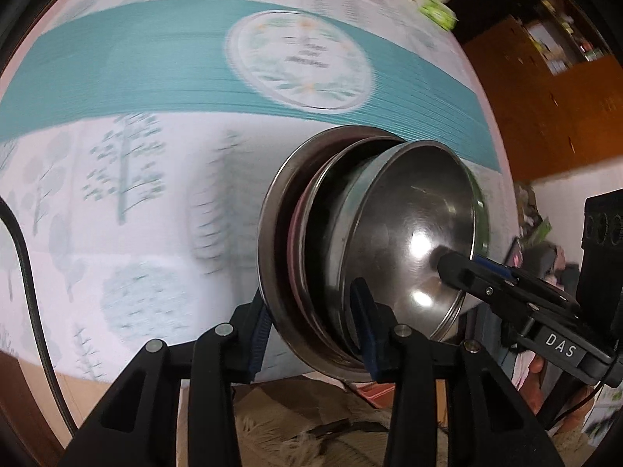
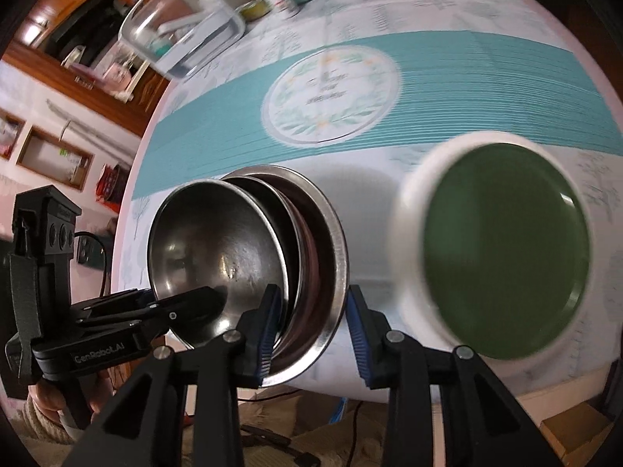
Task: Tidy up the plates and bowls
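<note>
Left gripper (image 1: 311,334), black with blue ribbed pads, is partly closed across one side of a nested stack of stainless-steel plates and bowls (image 1: 366,249); both pads press the stack — one on the back of the outermost wide-rimmed steel plate (image 1: 272,233), the other inside the shallow steel bowl (image 1: 424,233) that sits innermost. Right gripper (image 2: 311,334) grips the opposite side of the same stack at a similar part-closed width, one pad against the inner dishes, the other just behind the wide rim; contact of that second pad cannot be told for certain. Stack is tipped on edge, bowl hollows facing sideways, held between the two grippers above the near edge of the round table (image 1: 117,233). Table carries a white cloth printed with pale trees, crossed by a teal band (image 1: 136,62) with a round floral medallion (image 1: 300,58). In the right wrist view — a white-rimmed dark green round plate (image 2: 502,260) lies on the cloth just right of the stack, blurred. At the far left of the table stands a clear rectangular glass container (image 2: 183,27), with small jars behind it. A person's hand shows under each gripper body.
</note>
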Available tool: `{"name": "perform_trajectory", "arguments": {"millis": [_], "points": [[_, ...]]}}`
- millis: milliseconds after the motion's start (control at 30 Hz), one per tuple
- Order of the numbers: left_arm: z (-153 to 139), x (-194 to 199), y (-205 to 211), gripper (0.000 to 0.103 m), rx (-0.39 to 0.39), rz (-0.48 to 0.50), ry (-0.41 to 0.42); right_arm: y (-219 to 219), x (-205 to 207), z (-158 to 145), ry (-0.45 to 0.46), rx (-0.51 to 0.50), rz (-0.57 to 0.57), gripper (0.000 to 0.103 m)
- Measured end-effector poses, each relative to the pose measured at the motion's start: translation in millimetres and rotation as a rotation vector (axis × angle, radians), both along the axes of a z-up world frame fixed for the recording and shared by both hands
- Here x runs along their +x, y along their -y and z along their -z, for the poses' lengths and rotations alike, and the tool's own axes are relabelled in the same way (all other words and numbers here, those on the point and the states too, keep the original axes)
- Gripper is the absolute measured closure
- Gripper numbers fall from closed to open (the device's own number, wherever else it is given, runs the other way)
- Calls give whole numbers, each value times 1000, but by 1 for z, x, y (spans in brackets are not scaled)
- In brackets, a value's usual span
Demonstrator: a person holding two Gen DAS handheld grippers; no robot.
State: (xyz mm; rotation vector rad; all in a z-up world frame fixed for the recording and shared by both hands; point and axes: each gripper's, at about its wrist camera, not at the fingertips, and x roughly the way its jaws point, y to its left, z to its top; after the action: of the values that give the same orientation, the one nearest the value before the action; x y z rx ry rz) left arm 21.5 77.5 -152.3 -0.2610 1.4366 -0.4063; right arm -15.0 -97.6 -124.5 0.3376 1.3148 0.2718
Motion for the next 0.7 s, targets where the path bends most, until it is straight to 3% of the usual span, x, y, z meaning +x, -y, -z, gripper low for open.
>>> {"name": "perform_trajectory", "arguments": {"millis": [400,700], "points": [[8,25,125,65,-29,186,-1,102,-10,-3,21,-76,165,69],[25,38,177,65,-10,232,-8,146,5,18,-2,-107,221,69]]}}
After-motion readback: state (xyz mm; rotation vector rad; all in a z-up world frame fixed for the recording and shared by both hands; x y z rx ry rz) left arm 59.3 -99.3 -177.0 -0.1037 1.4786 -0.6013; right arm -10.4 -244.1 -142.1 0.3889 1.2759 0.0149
